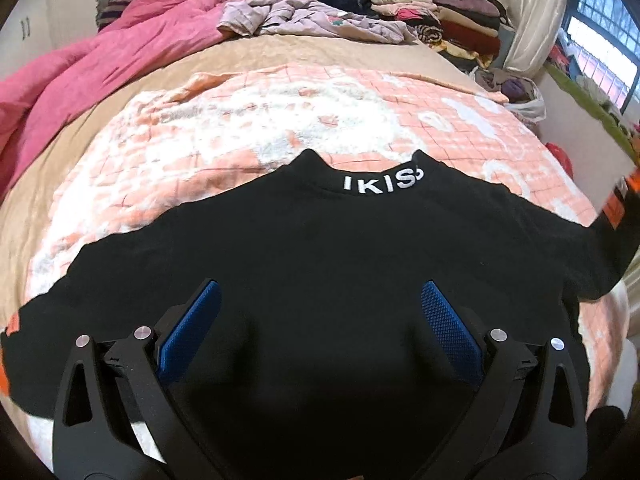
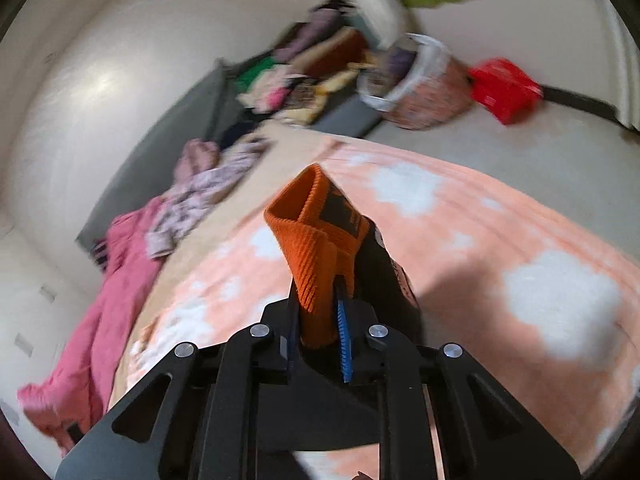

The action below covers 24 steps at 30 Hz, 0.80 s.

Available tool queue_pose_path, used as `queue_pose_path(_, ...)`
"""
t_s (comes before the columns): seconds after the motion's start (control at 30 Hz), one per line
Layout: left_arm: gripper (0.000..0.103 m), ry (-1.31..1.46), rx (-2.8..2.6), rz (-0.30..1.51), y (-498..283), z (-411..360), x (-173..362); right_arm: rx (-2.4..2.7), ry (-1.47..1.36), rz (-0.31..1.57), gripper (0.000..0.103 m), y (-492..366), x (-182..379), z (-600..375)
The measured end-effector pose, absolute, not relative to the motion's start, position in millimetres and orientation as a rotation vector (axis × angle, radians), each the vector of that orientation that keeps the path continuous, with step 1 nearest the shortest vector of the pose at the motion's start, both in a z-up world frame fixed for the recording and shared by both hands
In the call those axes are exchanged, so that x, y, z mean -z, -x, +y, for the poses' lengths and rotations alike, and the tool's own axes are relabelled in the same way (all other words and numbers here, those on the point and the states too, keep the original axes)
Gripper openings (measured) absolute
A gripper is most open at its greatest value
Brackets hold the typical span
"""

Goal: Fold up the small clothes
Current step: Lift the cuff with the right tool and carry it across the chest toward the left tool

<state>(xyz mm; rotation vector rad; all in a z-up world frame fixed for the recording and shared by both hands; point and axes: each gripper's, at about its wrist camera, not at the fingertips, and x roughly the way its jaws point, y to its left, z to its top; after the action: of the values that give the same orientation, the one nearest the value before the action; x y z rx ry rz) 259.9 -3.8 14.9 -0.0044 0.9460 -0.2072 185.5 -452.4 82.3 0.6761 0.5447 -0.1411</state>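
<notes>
A black sweatshirt (image 1: 320, 248) with white letters on the collar (image 1: 380, 182) lies flat on a peach and white blanket (image 1: 240, 120), collar away from me. My left gripper (image 1: 320, 292) is open, its blue pads (image 1: 192, 332) hovering over the shirt's body. My right gripper (image 2: 320, 320) is shut on the shirt's orange ribbed cuff (image 2: 316, 240) and holds the sleeve up above the blanket (image 2: 500, 240). That lifted sleeve shows at the right edge of the left wrist view (image 1: 620, 216).
A pink quilt (image 1: 80, 80) lies bunched at the bed's left. Loose lilac clothes (image 1: 312, 16) and a stack of folded clothes (image 1: 440, 12) sit at the far end. A basket (image 2: 416, 84) and a red bag (image 2: 504, 88) stand on the floor beyond the bed.
</notes>
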Motion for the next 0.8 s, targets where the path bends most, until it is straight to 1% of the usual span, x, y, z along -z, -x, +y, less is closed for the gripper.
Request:
queue_pose_path(0.17, 0.094, 0.034, 0.180, 0.922, -262, 16, -22, -0.033, -0.594, 0.517, 0.014, -206, -110, -387)
queue_pose_path(0.3, 0.094, 0.101, 0.180, 0.936, -262, 35, -23, -0.169, -0.548, 0.528, 0.014, -215, -118, -342)
queue_pose_path(0.6, 0.094, 0.220, 0.202, 0.954, -258, 57, -29, -0.388, -0.452, 0.597, 0.014, -219, -105, -252)
queue_pose_path(0.8, 0.094, 0.299, 0.210, 0.968, -259, 72, -28, -0.483, -0.407, 0.627, 0.014, -222, -93, -209)
